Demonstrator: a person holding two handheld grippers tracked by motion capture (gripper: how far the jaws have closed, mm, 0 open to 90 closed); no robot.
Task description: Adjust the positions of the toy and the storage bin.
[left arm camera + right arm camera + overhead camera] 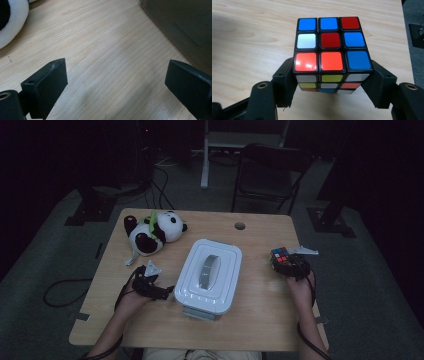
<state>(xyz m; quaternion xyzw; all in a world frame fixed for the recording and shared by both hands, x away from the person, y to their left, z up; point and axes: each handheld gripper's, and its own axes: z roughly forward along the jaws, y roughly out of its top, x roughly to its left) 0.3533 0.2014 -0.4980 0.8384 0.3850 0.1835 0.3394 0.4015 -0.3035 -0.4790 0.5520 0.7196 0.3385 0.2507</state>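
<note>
Jaws perhaps hiding cube (331, 53) sides

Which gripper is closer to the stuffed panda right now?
Left. The left gripper sits just below the stuffed panda with jaws open; the right gripper holds the puzzle cube across the white box.

The high view is dark. The room behind the light wooden table (260, 310) is almost black, and the picture looks grainy and a bit soft. The two gripper views are much brighter. In the left gripper view a soft grey shadow lies on the wood between the jaws. The colourful puzzle cube (331, 53) looks sharp, with small shiny spots on its orange squares.
</note>
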